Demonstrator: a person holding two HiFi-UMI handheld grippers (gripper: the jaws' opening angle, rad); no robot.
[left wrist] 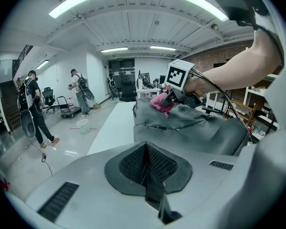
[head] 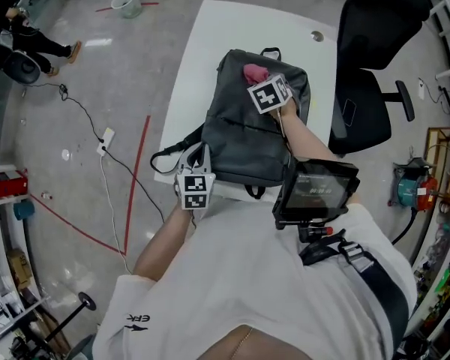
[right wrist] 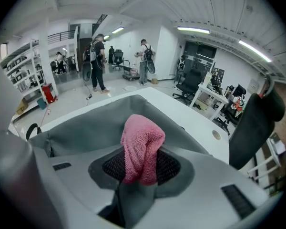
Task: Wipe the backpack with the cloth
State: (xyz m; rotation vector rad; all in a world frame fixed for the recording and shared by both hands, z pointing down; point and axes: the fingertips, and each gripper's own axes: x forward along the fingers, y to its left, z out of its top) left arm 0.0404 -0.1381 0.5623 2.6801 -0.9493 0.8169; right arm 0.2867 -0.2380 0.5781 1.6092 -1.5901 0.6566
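A dark grey backpack [head: 244, 130] lies flat on the white table [head: 202, 58]. My right gripper [head: 256, 77] is over its far top part, shut on a pink cloth [head: 253, 71]. In the right gripper view the cloth [right wrist: 140, 147] bulges up from between the shut pads, with the backpack [right wrist: 90, 128] right beneath it. My left gripper [head: 197, 157] sits at the backpack's near left corner, beside a black strap [head: 169, 156]. Its jaws [left wrist: 147, 165] are shut and nothing shows between them. The left gripper view shows the backpack [left wrist: 195, 128] ahead, with the cloth [left wrist: 161, 102] on it.
A black office chair [head: 371, 51] stands at the table's right side. Cables [head: 109, 171] and red tape lines [head: 139, 160] run over the floor to the left, past a white bucket [head: 126, 2]. A screen device [head: 317, 190] hangs at the person's chest. People stand far off [left wrist: 33, 104].
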